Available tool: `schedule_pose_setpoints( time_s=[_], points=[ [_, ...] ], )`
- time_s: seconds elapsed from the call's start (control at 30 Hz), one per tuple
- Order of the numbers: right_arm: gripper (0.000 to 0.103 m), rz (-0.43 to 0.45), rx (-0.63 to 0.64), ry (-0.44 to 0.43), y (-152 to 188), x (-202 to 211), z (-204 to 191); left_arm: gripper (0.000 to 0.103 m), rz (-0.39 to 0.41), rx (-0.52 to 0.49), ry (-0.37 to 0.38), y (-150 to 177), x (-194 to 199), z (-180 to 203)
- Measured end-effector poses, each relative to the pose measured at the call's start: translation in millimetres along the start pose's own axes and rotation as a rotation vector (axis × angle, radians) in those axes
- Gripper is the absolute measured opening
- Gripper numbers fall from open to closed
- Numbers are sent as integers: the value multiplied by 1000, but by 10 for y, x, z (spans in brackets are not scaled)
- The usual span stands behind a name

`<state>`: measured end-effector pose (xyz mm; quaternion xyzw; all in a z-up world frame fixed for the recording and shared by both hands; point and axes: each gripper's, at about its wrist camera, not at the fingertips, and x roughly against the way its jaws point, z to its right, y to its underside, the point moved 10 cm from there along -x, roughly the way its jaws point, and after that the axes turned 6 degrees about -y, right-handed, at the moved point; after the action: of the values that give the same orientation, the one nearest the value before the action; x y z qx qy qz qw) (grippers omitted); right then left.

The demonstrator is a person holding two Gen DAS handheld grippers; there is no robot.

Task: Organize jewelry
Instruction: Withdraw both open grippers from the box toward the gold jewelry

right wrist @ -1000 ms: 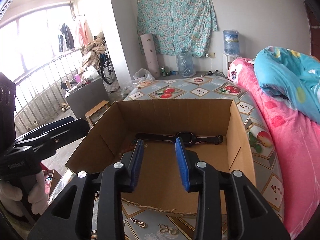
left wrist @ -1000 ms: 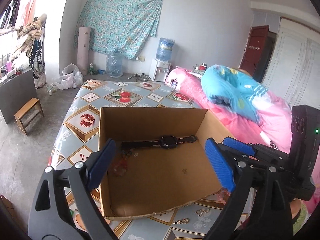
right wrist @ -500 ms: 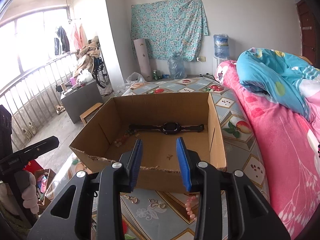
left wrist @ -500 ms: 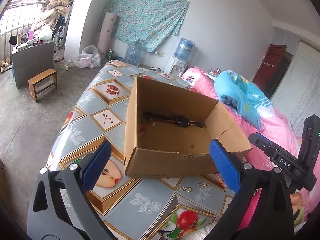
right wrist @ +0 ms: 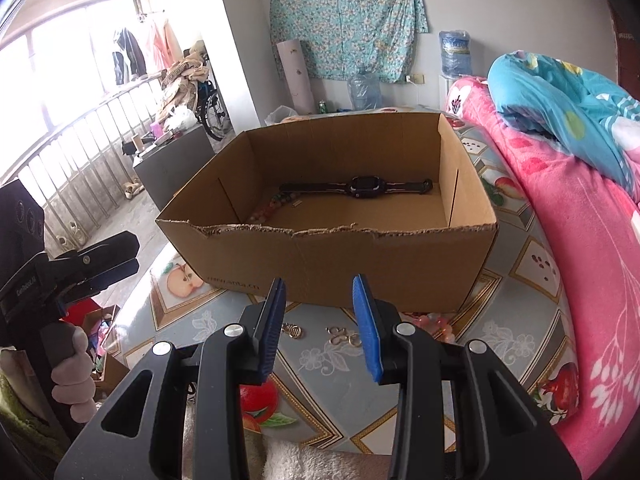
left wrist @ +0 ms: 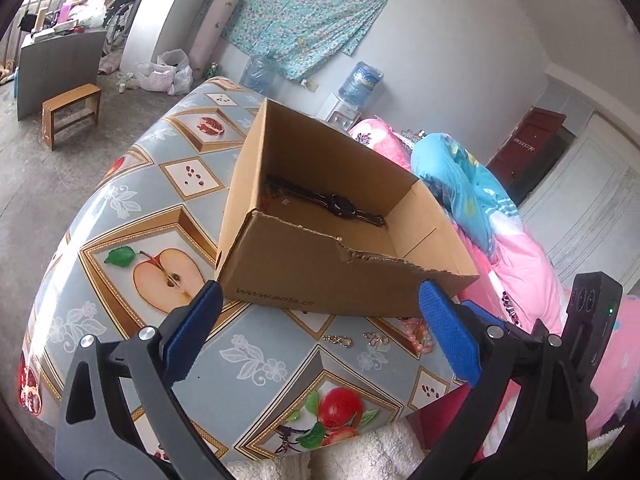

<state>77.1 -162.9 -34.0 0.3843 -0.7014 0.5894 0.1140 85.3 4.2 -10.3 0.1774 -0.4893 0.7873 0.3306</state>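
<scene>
Two tongs empty: left tongs (left wrist: 320, 320) spread wide, right tongs (right wrist: 320, 320) part-open above earrings (right wrist: 343, 336) (loose on table (left wrist: 256, 356)); watch (right wrist: 366, 188) in box (right wrist: 360, 264).

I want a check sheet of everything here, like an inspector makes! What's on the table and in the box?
Surface: table under a fruit-print cloth.
Job's things: black watch and a few beads lie in the cardboard box; gold earrings, a gold charm and a pink bead bracelet lie on the cloth in front of the box.
Clutter: nothing seen on the table.
Grippers: left gripper wide open, empty; right gripper partly open, empty.
Cables: nothing seen.
Surroundings: pink blanket, water dispenser, wooden stool, balcony railing.
</scene>
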Motion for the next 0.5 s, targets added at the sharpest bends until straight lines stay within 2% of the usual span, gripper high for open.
schedule_pose_setpoints(
  time_s=[0.17, 0.3, 0.43, 0.5],
  points=[
    [35, -31, 4, -20, 91, -74, -54, 95, -17, 0, 20, 39, -73, -25],
    [35, -67, -2, -38, 199, -150, -77, 95, -31, -58, 5, 98, -153, -12],
    [35, -106, 5, -45, 343, -221, -60, 95, -39, -138, -56, 170, -246, -33],
    [35, -120, 9, -49, 414, -242, -45, 95, -57, -198, -116, 224, -327, -55]
  ],
)
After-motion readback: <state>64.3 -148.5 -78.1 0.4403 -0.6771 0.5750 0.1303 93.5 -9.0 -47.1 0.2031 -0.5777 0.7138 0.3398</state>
